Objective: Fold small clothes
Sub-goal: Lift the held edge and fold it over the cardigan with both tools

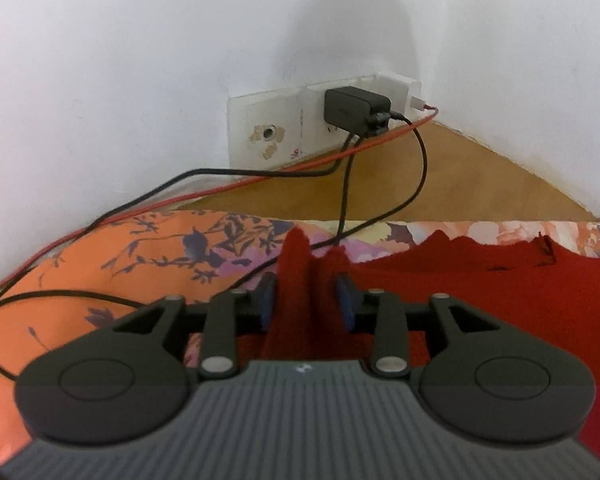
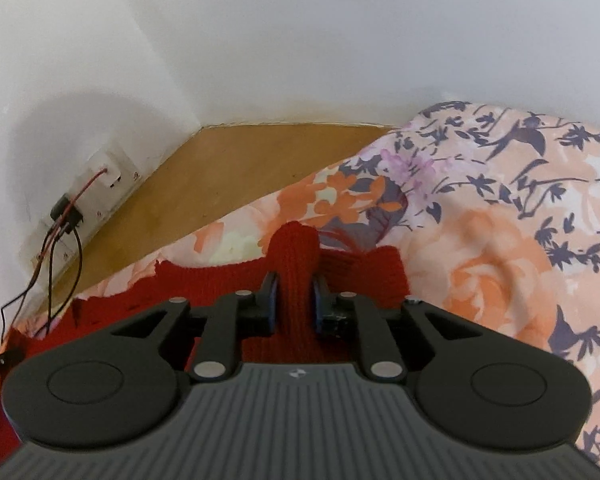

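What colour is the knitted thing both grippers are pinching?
Red. The knitted garment shows best in the right wrist view.

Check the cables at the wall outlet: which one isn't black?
The red cable. It runs along the base of the wall from a white plug right of the black charger; the other two cables are black.

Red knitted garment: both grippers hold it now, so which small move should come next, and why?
Probably lift both ends together and carry them over toward the near side to make a fold. The left gripper and the right gripper each pinch a raised ridge of the red garment, while the rest lies flat on the floral sheet.
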Tool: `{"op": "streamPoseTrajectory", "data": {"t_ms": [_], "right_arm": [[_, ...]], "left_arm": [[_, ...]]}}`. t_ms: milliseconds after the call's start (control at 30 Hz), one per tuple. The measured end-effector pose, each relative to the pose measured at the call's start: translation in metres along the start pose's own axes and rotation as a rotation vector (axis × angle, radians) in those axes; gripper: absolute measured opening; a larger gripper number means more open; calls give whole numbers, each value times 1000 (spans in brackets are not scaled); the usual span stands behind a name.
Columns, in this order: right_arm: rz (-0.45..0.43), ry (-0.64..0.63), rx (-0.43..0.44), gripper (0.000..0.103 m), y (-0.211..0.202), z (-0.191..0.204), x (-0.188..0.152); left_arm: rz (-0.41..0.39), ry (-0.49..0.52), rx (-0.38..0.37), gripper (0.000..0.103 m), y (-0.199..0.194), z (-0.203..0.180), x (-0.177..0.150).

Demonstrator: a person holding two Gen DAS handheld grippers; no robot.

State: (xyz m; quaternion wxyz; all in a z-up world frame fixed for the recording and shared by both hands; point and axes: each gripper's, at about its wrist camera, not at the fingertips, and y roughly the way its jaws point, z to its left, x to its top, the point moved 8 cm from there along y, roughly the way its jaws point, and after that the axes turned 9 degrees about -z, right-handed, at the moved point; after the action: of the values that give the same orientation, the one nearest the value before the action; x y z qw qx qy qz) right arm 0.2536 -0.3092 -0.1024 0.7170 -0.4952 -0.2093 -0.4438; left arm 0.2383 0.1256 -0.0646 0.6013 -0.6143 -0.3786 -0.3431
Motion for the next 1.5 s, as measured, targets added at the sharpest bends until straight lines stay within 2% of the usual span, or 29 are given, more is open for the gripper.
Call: {"op": "streamPoseTrajectory", "data": {"t_ms": [33,200,333,467,533,633,700,767,833,900,1033,1300,1500], "right_arm": [[-5,3,-9,22,-2,0,2],[-93,69,-42,51,-32,-7,11],[-118,126,6,56,-66,-3,9],[-129,247,109,66,-97,9,1],[-133,242,141,67,-111,19,-5],[-101,170,143,67,-116,33,-19],[-86,131,102,67,-116,33,-29],[-58,113,31,67,-110,26,-40],[-66,114,-60,65,-107,11,-50],[-103,131,-64,65,-107,5,-54],[-121,110,-95,66,-115,12,-58],[-141,211,-71,70,-149,8,-60],[-155,197,-58,75,-174,4,-58]], "left_arm": [[-1,-7,0,37,-3,2,1],[-41,-24,38,36,-23,12,10],[-52,-87,24,36,-39,21,14],[-41,-103,13,36,-49,24,8],[-26,-111,5,36,-50,25,1],[-1,-138,-18,36,-52,26,-13],[25,-162,-18,36,-50,29,-24],[60,-180,15,38,-46,35,-37],[77,-211,42,38,-46,43,-47],[73,-257,27,38,-51,47,-51],[69,-235,13,38,-63,48,-53],[86,-211,-20,36,-91,51,-54],[122,-181,-43,37,-118,47,-49]]}}
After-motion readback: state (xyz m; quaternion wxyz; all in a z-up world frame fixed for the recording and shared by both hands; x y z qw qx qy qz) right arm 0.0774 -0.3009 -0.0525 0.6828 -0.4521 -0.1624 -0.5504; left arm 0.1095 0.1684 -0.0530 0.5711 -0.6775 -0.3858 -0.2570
